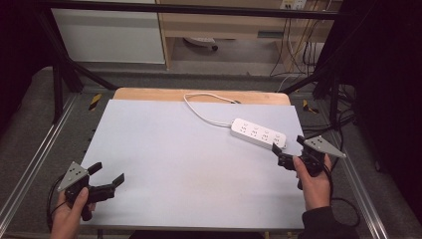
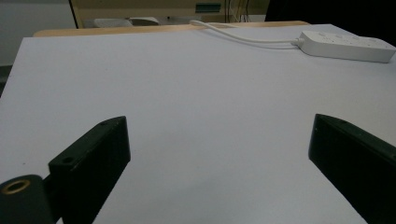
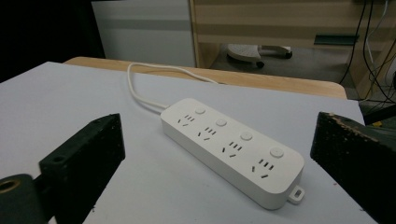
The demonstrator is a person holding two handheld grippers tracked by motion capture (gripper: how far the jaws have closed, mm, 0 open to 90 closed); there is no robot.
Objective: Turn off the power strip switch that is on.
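Note:
A white power strip (image 1: 258, 133) with several sockets and buttons lies at the table's right, its white cable (image 1: 204, 108) curling back toward the far edge. In the right gripper view the power strip (image 3: 231, 145) lies just ahead of the jaws, which stand wide apart. My right gripper (image 1: 287, 148) is open, close to the strip's near end, touching nothing. My left gripper (image 1: 106, 173) is open at the near left, over bare table. The left gripper view has the power strip (image 2: 346, 46) far off at upper right.
A pale grey sheet (image 1: 189, 164) covers the wooden table (image 1: 149, 94). Black frame bars (image 1: 59, 59) and metal rails (image 1: 30, 164) run along both sides. A cabinet (image 1: 109, 35) and hanging cables (image 1: 298, 45) stand beyond the table.

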